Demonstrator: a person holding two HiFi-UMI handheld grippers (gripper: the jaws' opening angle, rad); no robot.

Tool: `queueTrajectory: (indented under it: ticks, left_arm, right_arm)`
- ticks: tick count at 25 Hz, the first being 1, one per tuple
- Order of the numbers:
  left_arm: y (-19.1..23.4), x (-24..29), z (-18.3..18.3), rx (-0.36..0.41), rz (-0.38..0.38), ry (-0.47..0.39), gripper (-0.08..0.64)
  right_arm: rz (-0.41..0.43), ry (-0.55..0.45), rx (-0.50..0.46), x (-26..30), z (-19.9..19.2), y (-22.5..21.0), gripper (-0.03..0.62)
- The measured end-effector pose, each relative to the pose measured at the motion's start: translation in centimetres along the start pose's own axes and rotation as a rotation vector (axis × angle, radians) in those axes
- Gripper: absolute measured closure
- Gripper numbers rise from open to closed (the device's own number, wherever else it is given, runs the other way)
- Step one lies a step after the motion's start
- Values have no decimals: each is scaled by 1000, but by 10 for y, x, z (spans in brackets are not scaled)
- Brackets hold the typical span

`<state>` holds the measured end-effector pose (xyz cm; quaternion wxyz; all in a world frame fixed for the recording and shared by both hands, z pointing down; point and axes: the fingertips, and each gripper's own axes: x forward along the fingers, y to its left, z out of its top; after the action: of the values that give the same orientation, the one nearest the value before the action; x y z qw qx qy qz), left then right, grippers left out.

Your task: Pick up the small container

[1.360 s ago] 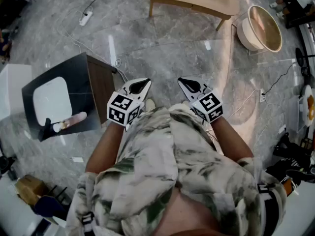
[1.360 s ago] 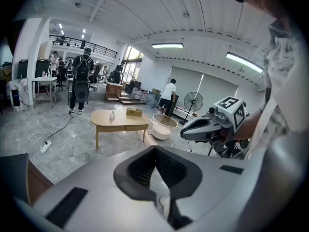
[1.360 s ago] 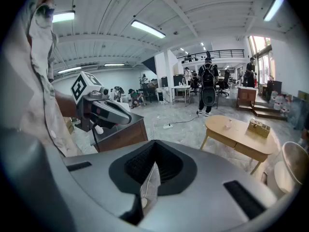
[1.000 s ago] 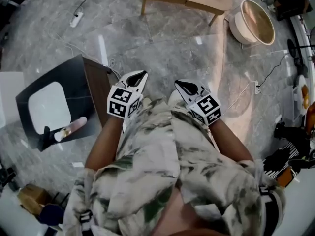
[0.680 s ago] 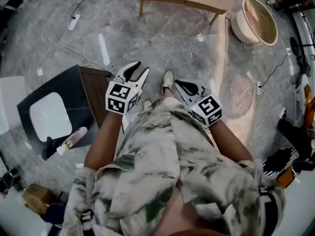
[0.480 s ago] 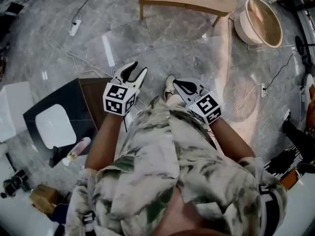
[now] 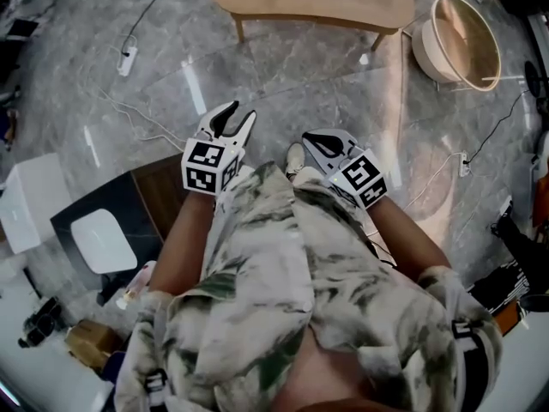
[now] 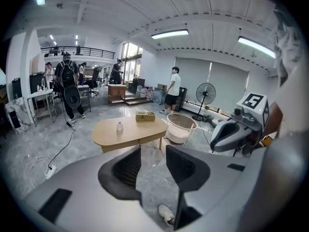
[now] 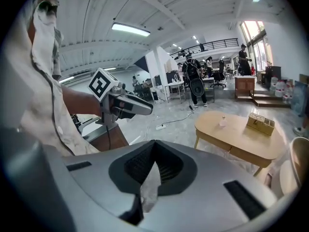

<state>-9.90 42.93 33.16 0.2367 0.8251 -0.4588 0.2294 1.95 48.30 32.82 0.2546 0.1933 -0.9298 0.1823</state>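
The left gripper (image 7: 240,112) has just been opening, nothing between its jaws. The right gripper (image 7: 310,137) is closed, empty. The small container (image 8: 119,126) stands near the middle of the tabletop (image 8: 140,135).

Table (image 7: 343,7) ahead, small container (image 8: 119,126) and box (image 8: 145,116) on it, tub (image 7: 426,54) right of table, cabinet (image 7: 137,213) behind left

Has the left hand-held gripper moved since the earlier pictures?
Yes. The left hand-held gripper has passed the dark side table toward the wooden table; its jaws have just been opening, with nothing between them.
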Motion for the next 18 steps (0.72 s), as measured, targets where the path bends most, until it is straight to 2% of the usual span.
queueTrajectory:
  ticks: [9, 18]
  left_arm:
    - [43, 67, 43, 14, -38, -9, 402]
    - [105, 118, 91, 52, -124, -30, 402]
  right_arm:
    - [-7, 5, 58, 35, 17, -59, 571]
    - [-92, 10, 97, 76, 69, -109, 571]
